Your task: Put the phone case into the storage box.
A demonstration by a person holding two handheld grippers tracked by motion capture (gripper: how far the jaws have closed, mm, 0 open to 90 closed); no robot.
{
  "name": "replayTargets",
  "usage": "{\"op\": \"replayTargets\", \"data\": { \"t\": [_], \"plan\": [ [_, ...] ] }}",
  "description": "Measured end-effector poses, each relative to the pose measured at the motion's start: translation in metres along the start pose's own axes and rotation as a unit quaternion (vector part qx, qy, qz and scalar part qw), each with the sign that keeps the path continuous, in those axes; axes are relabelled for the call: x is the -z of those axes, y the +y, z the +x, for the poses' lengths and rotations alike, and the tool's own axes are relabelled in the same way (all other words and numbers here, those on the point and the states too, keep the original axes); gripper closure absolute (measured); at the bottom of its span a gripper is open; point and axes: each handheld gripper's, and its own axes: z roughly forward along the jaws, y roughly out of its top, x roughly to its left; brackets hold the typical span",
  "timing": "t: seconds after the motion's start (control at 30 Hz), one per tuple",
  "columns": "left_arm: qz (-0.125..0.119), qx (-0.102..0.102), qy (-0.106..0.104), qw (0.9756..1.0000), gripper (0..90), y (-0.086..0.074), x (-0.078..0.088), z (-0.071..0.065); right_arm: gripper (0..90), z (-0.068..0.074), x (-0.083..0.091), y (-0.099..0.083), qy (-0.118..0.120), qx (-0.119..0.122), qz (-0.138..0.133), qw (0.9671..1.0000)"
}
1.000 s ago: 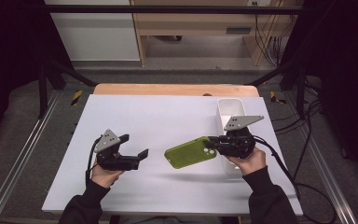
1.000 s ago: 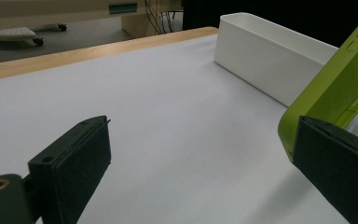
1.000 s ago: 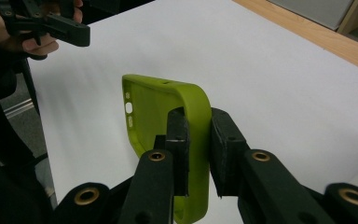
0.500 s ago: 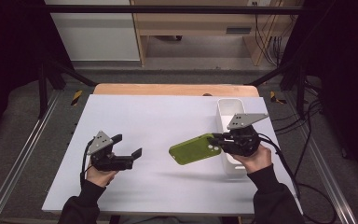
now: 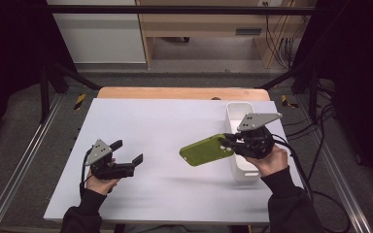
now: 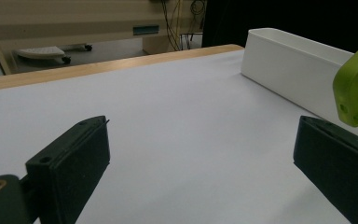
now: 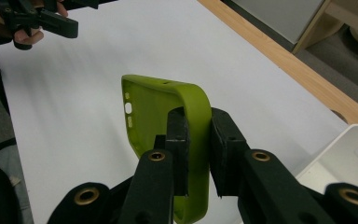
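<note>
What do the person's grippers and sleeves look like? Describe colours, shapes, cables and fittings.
Both arms wear dark long sleeves. The left gripper and right gripper are black, each topped by a grey three-cornered plate and trailing a black cable. The blocky jaws carry brass-coloured eyelets.

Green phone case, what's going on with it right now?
Right gripper shut on soft green phone case, held above white table. Left gripper open, empty. Nothing in the way.
</note>
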Motion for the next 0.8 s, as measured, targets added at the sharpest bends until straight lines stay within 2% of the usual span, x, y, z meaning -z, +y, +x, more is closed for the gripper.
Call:
{"op": "replayTargets", "data": {
  "t": [0.17, 0.47, 0.8],
  "plan": [
    [-0.002, -0.003, 0.002, 1.0, 3.0, -0.004, 0.001, 0.003, 79.3, 0.001, 0.006, 0.007, -0.013, 0.015, 0.001, 0.9998],
    [0.016, -0.012, 0.004, 0.9998, 3.0, -0.011, 0.003, 0.009, 79.3, 0.002, 0.017, 0.017, -0.032, 0.04, 0.004, 0.9987],
    [0.029, -0.008, 0.011, 0.9995, 3.0, -0.014, 0.005, 0.016, 79.3, 0.002, 0.024, 0.029, -0.05, 0.069, 0.016, 0.9963]
  ]
}}
